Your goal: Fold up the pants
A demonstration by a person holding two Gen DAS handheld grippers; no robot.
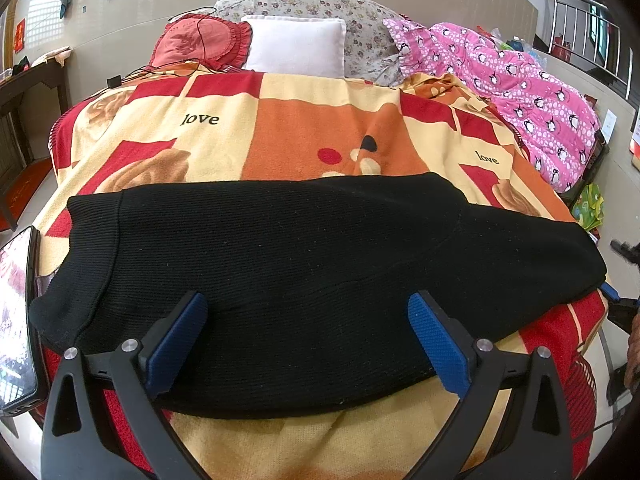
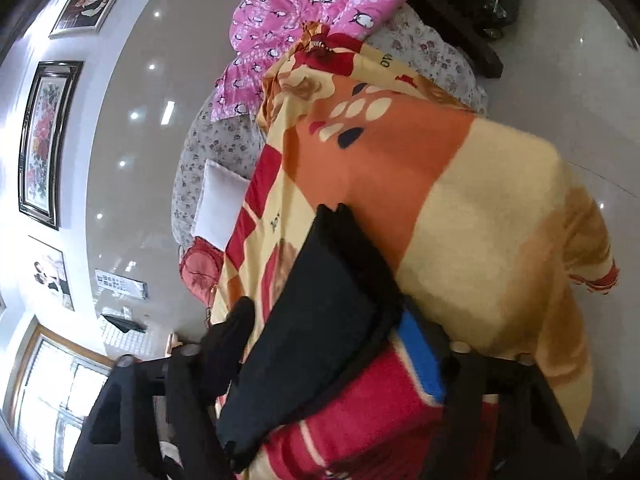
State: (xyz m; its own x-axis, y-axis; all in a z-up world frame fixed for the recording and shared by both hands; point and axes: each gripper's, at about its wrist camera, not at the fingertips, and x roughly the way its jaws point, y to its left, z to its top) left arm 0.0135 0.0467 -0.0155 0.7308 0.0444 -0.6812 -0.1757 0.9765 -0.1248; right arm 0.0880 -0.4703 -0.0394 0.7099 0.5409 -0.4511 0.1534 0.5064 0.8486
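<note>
Black knitted pants (image 1: 304, 264) lie stretched sideways across the near part of a bed, on a red, orange and cream blanket (image 1: 320, 128). My left gripper (image 1: 308, 312) hovers over their near middle, open, with both blue pads (image 1: 436, 344) clear of the cloth. In the right wrist view, which is rolled on its side, the end of the pants (image 2: 320, 320) runs between the fingers of my right gripper (image 2: 324, 316). The black cloth drapes over one finger and hides it. The other blue pad (image 2: 420, 356) shows beside the cloth, over a red fold of blanket (image 2: 360, 412); the jaws stand wide.
A phone (image 1: 16, 320) stands at the bed's near left edge. A white pillow (image 1: 296, 46), a red cushion (image 1: 200, 40) with a cable and a pink penguin quilt (image 1: 500, 80) lie at the far end. Tiled floor surrounds the bed.
</note>
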